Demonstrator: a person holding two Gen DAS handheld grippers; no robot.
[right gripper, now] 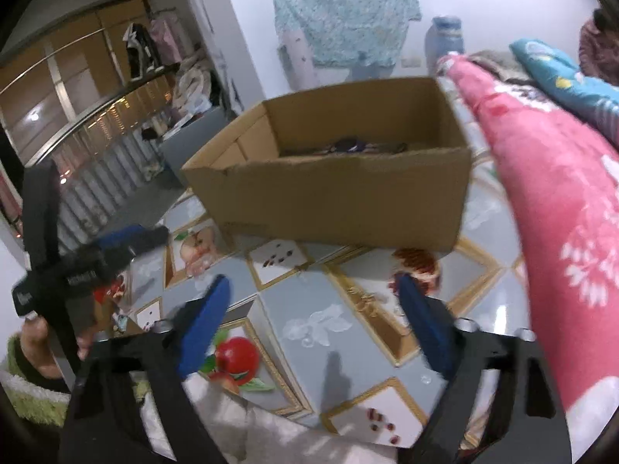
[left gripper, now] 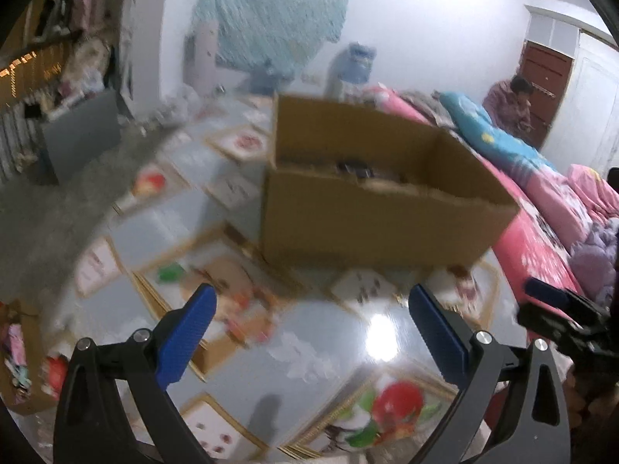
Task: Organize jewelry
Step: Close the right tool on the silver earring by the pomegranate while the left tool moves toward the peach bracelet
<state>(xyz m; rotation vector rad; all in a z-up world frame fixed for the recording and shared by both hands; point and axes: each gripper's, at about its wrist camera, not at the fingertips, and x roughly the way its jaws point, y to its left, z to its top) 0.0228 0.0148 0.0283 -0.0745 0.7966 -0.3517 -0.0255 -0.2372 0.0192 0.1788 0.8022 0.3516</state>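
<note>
I've got the left gripper (left gripper: 311, 332) and right gripper (right gripper: 313, 321) both spread with nothing between them, above the patterned floor (right gripper: 309, 301), facing the cardboard box (right gripper: 340, 201).

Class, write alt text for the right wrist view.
Open blue-padded tongs, holding nothing, point at an open cardboard box on a fruit-patterned floor. A pink blanket lies at right; the other tongs show at left.

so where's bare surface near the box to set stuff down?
Free: the patterned surface between the cardboard box and both open grippers, left gripper, right gripper. Right of the box is tight: the pink blanket lies close beside it. Inside the box, dark items already lie on the bottom.
</note>
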